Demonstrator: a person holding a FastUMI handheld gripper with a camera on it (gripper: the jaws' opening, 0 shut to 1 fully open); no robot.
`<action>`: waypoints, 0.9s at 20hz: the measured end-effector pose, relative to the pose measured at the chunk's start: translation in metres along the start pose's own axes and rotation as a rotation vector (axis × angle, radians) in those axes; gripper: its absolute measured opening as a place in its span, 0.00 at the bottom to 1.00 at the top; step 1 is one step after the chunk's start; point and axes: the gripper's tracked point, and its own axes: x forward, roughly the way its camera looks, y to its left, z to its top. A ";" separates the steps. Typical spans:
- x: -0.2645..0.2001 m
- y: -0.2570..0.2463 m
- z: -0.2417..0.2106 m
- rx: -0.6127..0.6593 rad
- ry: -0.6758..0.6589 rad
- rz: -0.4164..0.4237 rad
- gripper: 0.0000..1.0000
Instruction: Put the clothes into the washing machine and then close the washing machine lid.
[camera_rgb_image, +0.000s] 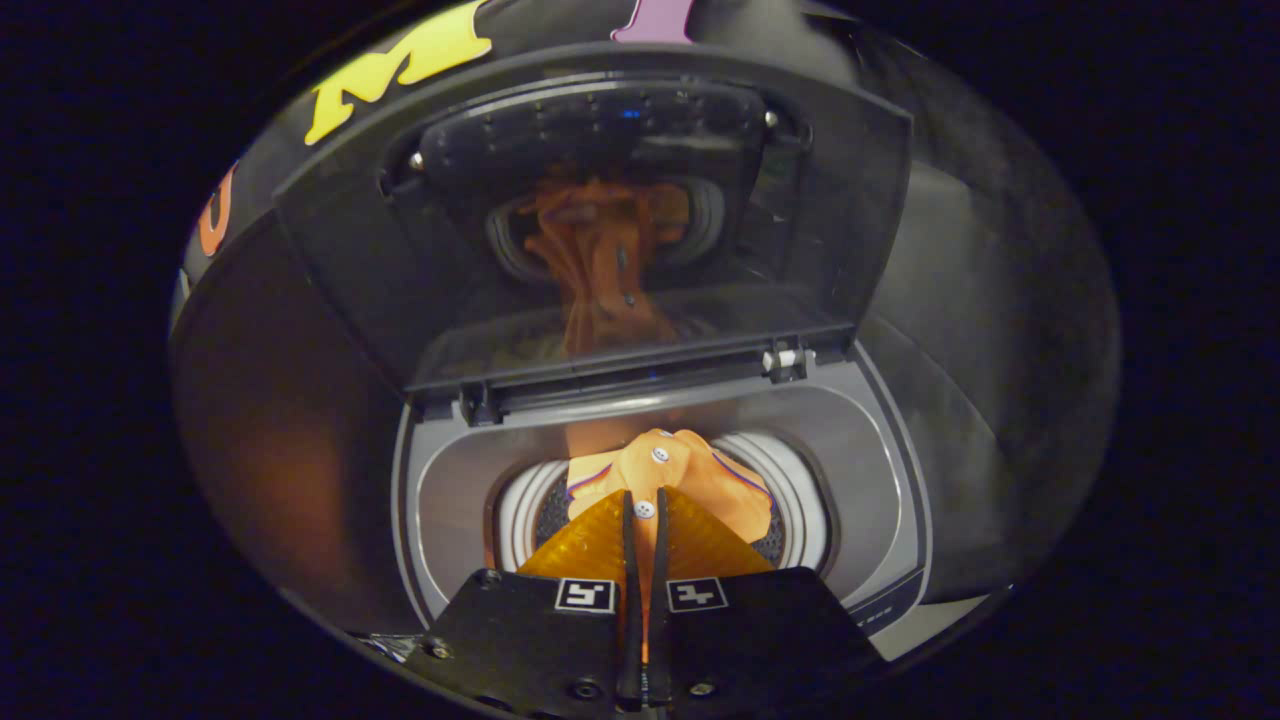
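Looking down into the washer: a top-loader stands open, seen from over the tool.
Tool: tool (643, 520) sits at the lower centre of the frame, two black bodies with square markers, amber ribbed fingers (590, 545) pointing forward over the drum mouth.
Tool state: fingers drawn nearly together, a thin strip of orange cloth pinched between them; both pads press on it, so the tool is gripping the garment.
Garment: garment (690, 475), orange with white buttons and a thin purple edge line, bunched just ahead of the fingertips at frame centre, hanging over the drum opening. One button lies right at the fingertips, a second just beyond. Whether its lower part touches the drum floor cannot be told.
Drum: drum (790, 500), white ring with a dark perforated wall, visible either side of the fingers at lower centre; the garment covers most of its mouth.
Washer top: washer (880, 470), grey moulded surround framing the drum, right of centre.
Lid: lid (800, 220), dark tinted panel, raised and tilted back across the upper half of the frame, hinged along the rear edge of the surround. A white hinge piece (785, 358) shows at its lower right corner.
Reflection: lid surface mirrors the orange cloth and the drum ring at upper centre.
Control strip: panel (590, 125), dark, with a small blue light, seen in the lid at the upper centre.
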 end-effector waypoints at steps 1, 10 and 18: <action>0.004 0.000 -0.004 0.011 0.016 -0.004 0.06; 0.014 -0.002 -0.006 -0.005 0.024 -0.012 0.06; 0.008 -0.005 0.000 -0.060 -0.008 -0.026 0.86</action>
